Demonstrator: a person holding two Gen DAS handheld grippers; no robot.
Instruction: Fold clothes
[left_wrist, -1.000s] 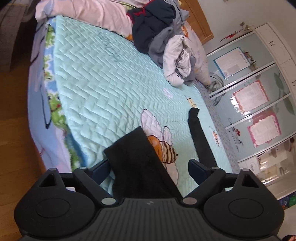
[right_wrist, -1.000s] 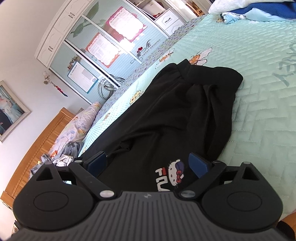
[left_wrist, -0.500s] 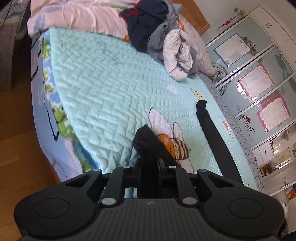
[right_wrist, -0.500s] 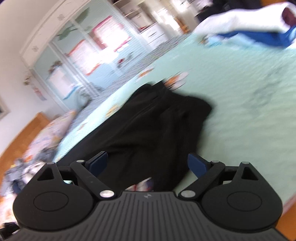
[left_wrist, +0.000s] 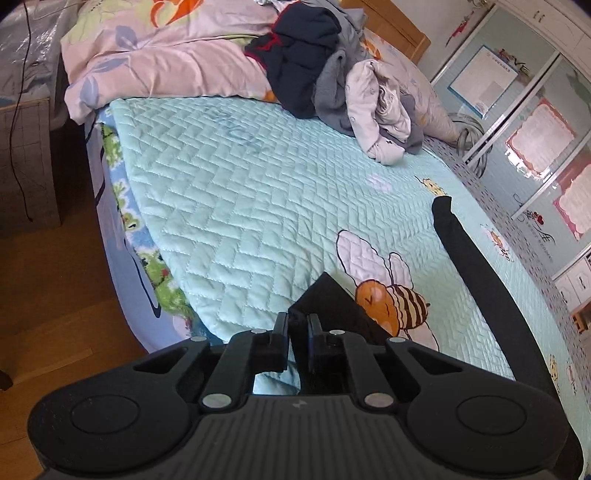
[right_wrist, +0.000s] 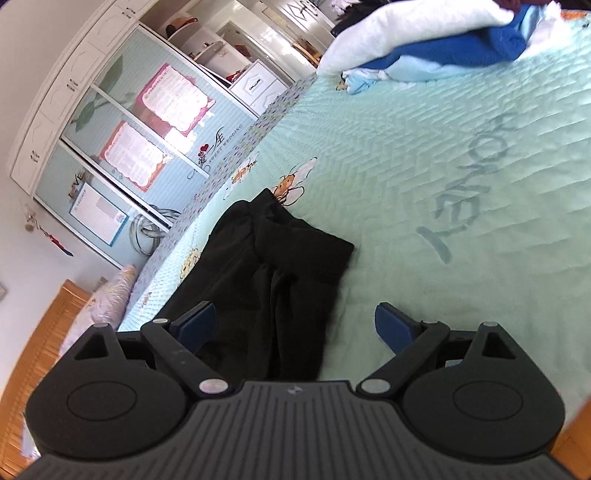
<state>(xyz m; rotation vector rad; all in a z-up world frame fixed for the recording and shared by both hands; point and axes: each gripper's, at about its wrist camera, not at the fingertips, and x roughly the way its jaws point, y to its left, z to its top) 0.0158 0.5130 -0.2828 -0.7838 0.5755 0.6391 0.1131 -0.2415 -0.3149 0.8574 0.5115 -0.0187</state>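
A mint quilted bedspread (left_wrist: 258, 192) (bees printed on it) covers the bed, with a glass-fronted wardrobe (right_wrist: 122, 122) along its far side.

Both cameras are sitting just behind their tongs, looking down close over the bed (left_wrist: 236, 206). The left one is facing the headboard end, the right one the foot; both are catching the black garment (right_wrist: 273, 280) and the wardrobe (right_wrist: 122, 122).

Bright daylight, sharp focus, fisheye-bent edges.
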